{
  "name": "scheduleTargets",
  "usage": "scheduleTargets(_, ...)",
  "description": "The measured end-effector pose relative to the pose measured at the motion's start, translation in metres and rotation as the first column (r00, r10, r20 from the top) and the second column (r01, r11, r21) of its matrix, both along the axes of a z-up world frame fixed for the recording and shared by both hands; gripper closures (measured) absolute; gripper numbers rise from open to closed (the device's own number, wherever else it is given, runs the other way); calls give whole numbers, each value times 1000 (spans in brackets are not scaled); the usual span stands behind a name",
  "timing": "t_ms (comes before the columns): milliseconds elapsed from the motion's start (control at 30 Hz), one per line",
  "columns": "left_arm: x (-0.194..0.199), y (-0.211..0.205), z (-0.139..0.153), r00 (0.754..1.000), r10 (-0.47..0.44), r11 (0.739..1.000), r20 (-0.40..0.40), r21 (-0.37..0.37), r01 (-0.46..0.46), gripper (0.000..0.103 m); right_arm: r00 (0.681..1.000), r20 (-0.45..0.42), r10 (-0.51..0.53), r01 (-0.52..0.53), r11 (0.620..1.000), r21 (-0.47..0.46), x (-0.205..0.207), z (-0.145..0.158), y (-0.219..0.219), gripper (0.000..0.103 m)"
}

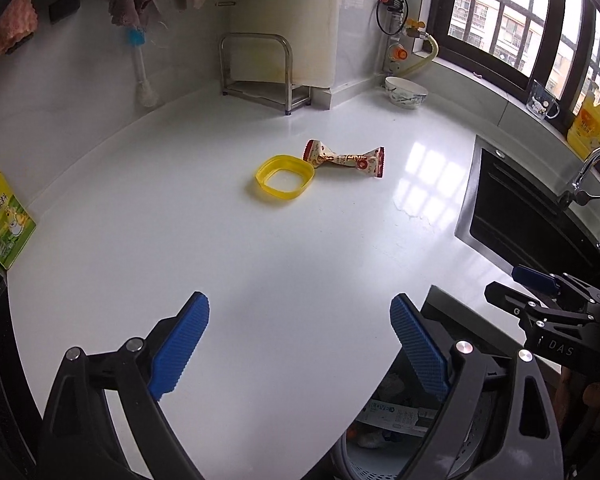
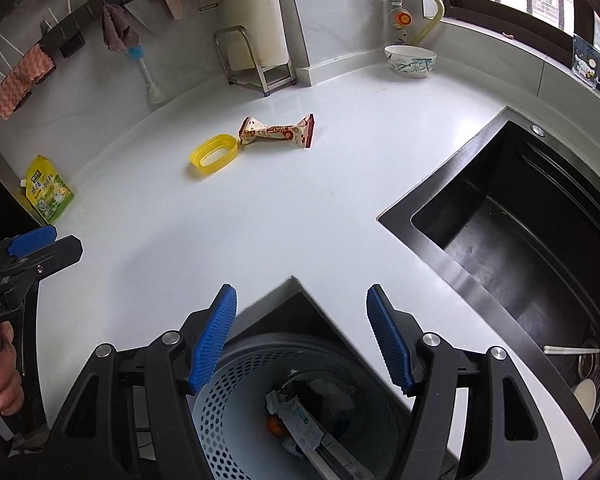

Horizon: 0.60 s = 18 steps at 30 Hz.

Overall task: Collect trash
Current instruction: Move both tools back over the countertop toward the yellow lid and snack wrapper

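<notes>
A twisted red and cream snack wrapper [image 1: 346,159] [image 2: 278,132] lies on the white counter [image 1: 260,260], touching a yellow plastic ring lid [image 1: 285,177] [image 2: 214,155] on its left. My left gripper [image 1: 300,344] hangs open over the counter's near edge, nothing between its blue pads. My right gripper [image 2: 302,336] is open above a perforated trash bin [image 2: 236,420] that holds papers and wrappers. The bin [image 1: 388,420] shows below the counter edge in the left wrist view. Each gripper appears at the edge of the other's view.
A dark sink [image 2: 520,240] with a faucet [image 1: 592,168] is set into the counter on the right. A green and yellow pouch [image 1: 2,220] leans at the left. A bowl [image 2: 410,60], a metal rack [image 1: 260,68], a yellow bottle [image 1: 590,124] and hanging cloths line the back.
</notes>
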State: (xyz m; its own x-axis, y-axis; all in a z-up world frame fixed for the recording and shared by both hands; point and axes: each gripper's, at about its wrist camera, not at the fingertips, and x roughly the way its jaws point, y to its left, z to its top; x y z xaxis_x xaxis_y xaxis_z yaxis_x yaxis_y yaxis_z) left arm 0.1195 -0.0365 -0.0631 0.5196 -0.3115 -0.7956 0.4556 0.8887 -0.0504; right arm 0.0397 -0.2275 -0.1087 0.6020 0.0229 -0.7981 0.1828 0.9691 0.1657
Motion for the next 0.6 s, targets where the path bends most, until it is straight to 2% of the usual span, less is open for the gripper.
scheduleTargets(300,72,-7,-19,997,-77,997,5,0,77,13,1000,15,10,-10,999,-43,75,3,-19,38)
scheduleTargets(600,133,-23,-44,989,-149,989,-14,-1,149,13,990,37,138,-132,983,-125,155,-9,-24,37)
